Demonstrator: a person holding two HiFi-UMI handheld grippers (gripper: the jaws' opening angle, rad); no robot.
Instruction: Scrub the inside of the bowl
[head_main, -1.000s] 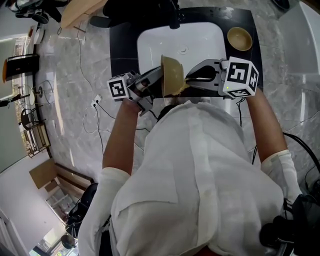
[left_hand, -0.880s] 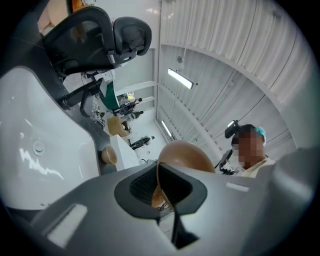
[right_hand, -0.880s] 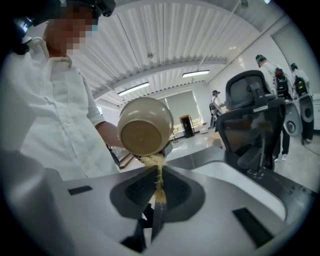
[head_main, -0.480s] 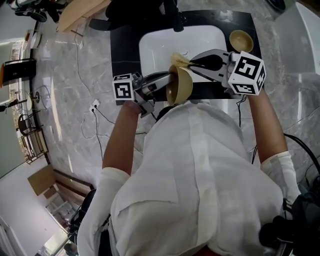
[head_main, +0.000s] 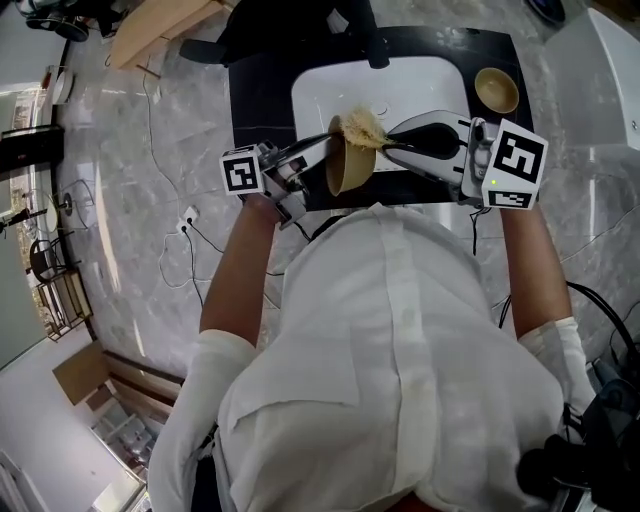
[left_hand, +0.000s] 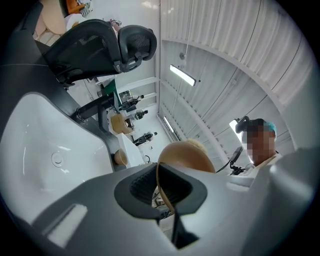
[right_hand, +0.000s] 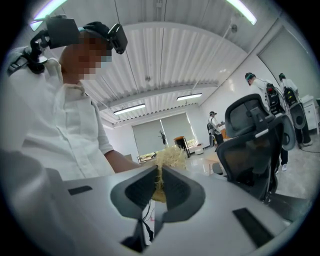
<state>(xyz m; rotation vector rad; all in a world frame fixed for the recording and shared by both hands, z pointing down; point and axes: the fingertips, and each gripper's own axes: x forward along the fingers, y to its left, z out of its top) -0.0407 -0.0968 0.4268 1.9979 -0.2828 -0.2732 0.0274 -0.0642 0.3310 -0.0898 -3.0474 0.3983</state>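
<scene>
**Scrubbing step, mid-stroke.** The bowl (head_main: 352, 168) is held in the air above the near edge of the white sink (head_main: 420, 80), which is set in the dark desk (head_main: 255, 100).

- **Left gripper:** the fingers of the left gripper (head_main: 326, 152) are pressed onto the bowl's rim. The thin wall runs between the 2 pads in the left gripper view (left_hand: 162, 187).
- **Right gripper:** the right gripper (head_main: 388, 140) has its fingers closed on a pale fibre scrubber (head_main: 362, 127). The tuft sticks out beyond the tips (right_hand: 170, 157).
- **Bowl orientation:** the bowl is tipped on edge with its rim near upright. Its axis therefore lies roughly level, running from one gripper toward the other. Which way the mouth faces is not plain.
- **Scrubber position:** the scrubber's long axis follows the right fingers. It sits at the bowl's far upper rim, not deep in the hollow.
- **Next move, as judged:** carry the tuft into the hollow and rub the wall while the left grip steadies the rim.

A 2nd bowl (head_main: 497, 90) stands on the desk beside the sink, well apart.
</scene>
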